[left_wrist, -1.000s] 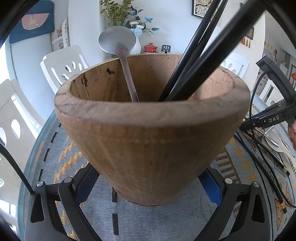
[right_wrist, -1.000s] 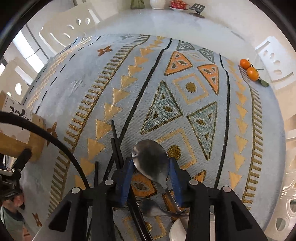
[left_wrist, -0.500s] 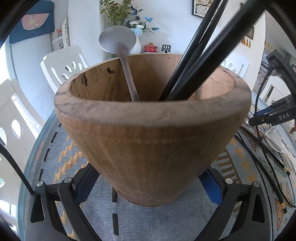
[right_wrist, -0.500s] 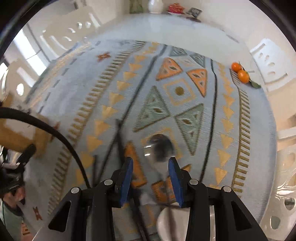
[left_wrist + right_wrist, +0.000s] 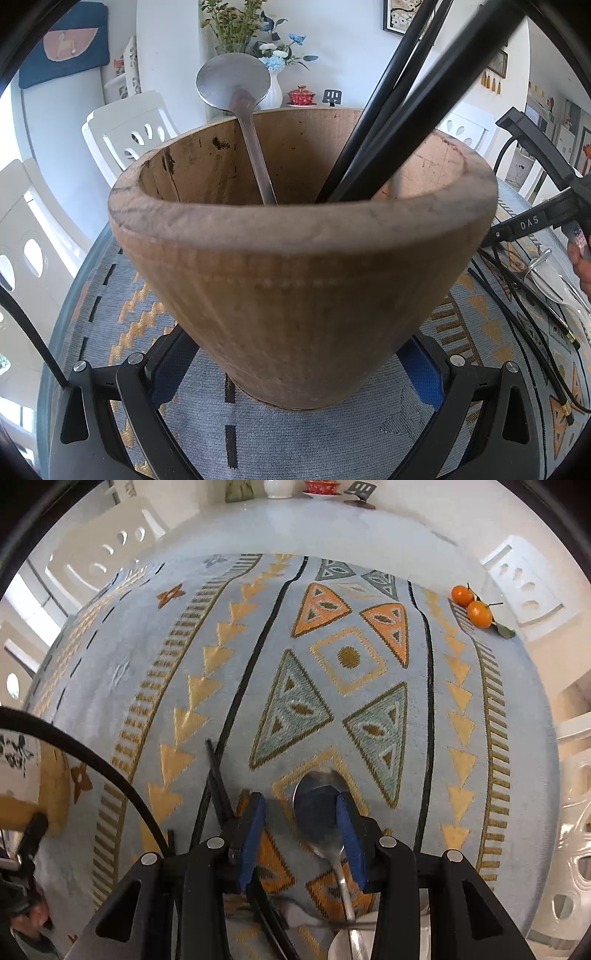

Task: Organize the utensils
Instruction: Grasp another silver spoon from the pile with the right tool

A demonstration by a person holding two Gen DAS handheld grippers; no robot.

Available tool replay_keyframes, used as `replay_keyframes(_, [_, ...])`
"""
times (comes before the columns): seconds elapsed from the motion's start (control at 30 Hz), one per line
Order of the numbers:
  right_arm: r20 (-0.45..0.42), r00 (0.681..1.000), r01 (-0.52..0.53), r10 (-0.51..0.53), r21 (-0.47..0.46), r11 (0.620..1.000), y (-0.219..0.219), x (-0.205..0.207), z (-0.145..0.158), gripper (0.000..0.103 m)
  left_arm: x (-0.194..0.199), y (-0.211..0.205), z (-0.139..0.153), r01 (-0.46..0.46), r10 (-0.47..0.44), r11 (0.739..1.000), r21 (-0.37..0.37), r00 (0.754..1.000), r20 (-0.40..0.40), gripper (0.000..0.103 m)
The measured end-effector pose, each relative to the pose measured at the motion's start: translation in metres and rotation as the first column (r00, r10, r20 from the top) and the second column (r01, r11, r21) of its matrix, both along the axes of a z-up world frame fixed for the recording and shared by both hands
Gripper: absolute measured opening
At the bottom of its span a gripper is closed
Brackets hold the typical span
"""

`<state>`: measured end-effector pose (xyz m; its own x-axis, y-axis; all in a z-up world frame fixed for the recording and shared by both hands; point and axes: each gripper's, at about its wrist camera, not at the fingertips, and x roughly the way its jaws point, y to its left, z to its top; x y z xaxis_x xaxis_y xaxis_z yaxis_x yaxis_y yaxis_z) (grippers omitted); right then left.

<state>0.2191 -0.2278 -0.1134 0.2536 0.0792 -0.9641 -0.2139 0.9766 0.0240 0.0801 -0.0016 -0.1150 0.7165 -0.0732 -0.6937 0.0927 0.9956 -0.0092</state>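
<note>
Patterned blue cloth (image 5: 122,672) covers the table. On it near the right gripper (image 5: 301,834) lies a steel spoon (image 5: 319,812), hard, light and slippery; its thin neck seems best to pinch. Those tongs hang half open, empty. The left gripper (image 5: 295,373) hugs the wooden pot (image 5: 303,280).

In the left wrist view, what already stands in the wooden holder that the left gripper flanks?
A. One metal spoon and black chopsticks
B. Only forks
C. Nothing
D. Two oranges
A: a metal spoon leans against the far inner wall of the wooden holder, bowl end up, and black chopsticks slant out over its right rim.
</note>
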Motion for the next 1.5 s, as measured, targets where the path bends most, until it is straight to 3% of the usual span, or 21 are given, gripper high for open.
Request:
replay_keyframes(0.1, [-0.059,0.997,0.043,-0.04,0.058,0.997,-0.011,-0.006,0.007,0.032,0.0,0.0,0.0,0.001,-0.001,1.0,-0.003,1.0,-0.001,0.1])
replay_keyframes(0.27, [-0.063,0.998,0.018,-0.016,0.037,0.999,-0.011,-0.012,0.002,0.032,0.0,0.0,0.0,0.001,-0.001,1.0,-0.004,1.0,-0.001,0.1])
replay_keyframes(0.67, [0.024,0.998,-0.056,0.057,-0.015,0.998,0.007,-0.021,0.014,0.032,0.0,0.003,0.0,0.001,-0.001,1.0,-0.008,1.0,-0.003,0.1])
replay_keyframes(0.83, [-0.013,0.998,-0.056,0.055,-0.029,0.998,0.015,-0.012,0.001,0.032,0.0,0.002,0.001,0.001,-0.001,1.0,-0.009,1.0,-0.004,0.1])
replay_keyframes(1.17, [-0.005,1.0,-0.014,0.014,-0.019,1.0,0.004,0.003,0.0,0.032,0.0,0.003,0.0,0.001,-0.001,1.0,-0.009,1.0,-0.004,0.1])
replay_keyframes(1.37, [-0.014,1.0,0.012,-0.012,0.019,1.0,-0.009,0.005,0.001,0.029,0.0,0.002,0.0,0.001,-0.001,1.0,-0.009,1.0,-0.004,0.1])
replay_keyframes(1.4, [-0.023,0.999,0.024,-0.023,0.047,0.999,-0.014,0.005,0.003,0.02,0.0,0.002,0.0,0.001,-0.001,1.0,-0.009,1.0,-0.004,0.1])
replay_keyframes(1.5, [-0.064,0.996,0.068,-0.059,0.138,0.988,-0.029,0.008,0.006,0.015,0.0,0.002,0.001,0.001,-0.001,1.0,-0.008,1.0,-0.003,0.1])
